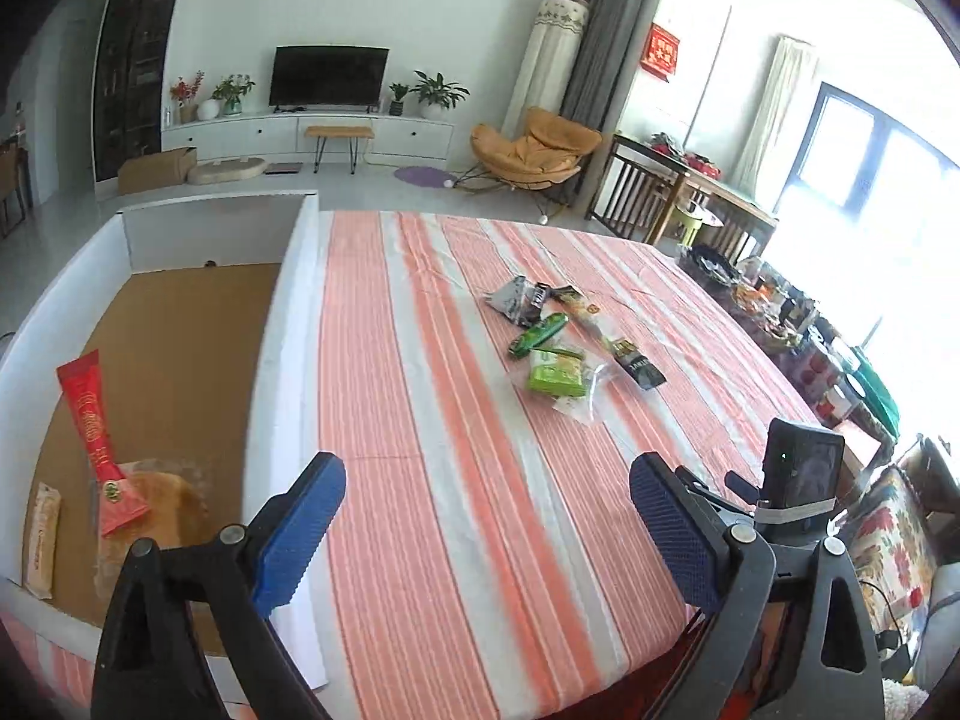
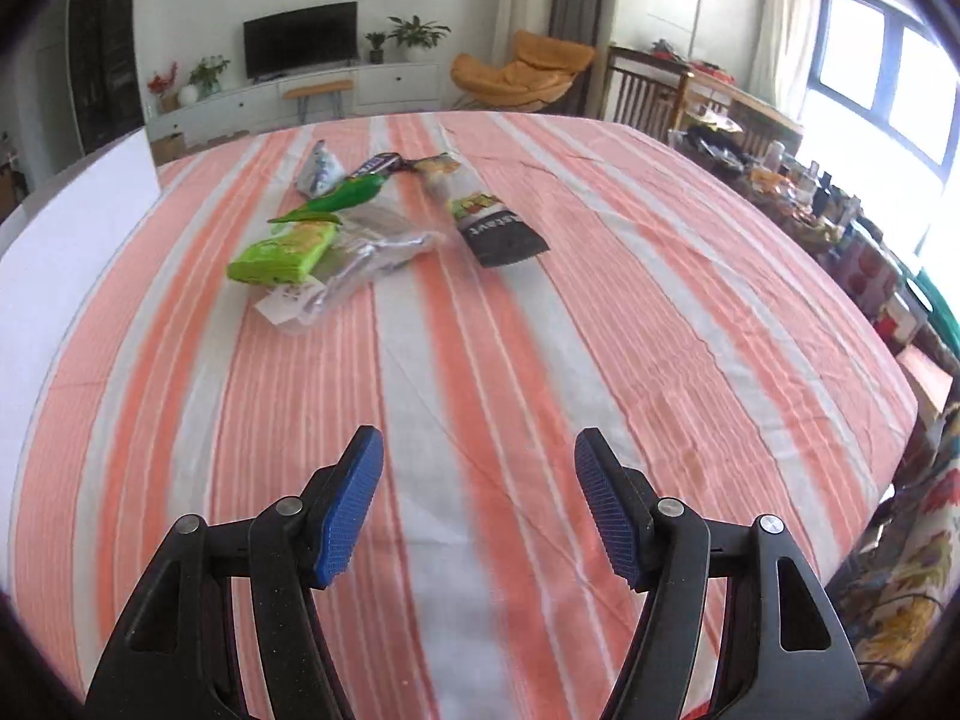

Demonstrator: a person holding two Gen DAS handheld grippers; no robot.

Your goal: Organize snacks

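A heap of snack packets lies mid-table on the striped cloth: a light green packet, a dark green wrapper, a black-ended packet, a silver one and clear bags. An open white-walled box stands left of the table; a red packet, a beige one and a clear bag lie inside. My left gripper is open and empty, near the box's right wall. My right gripper is open and empty, short of the heap.
The right gripper's camera body shows at the right of the left wrist view. A cluttered side surface runs past the table's right edge. Beyond the table are a TV unit, a bench and an orange chair.
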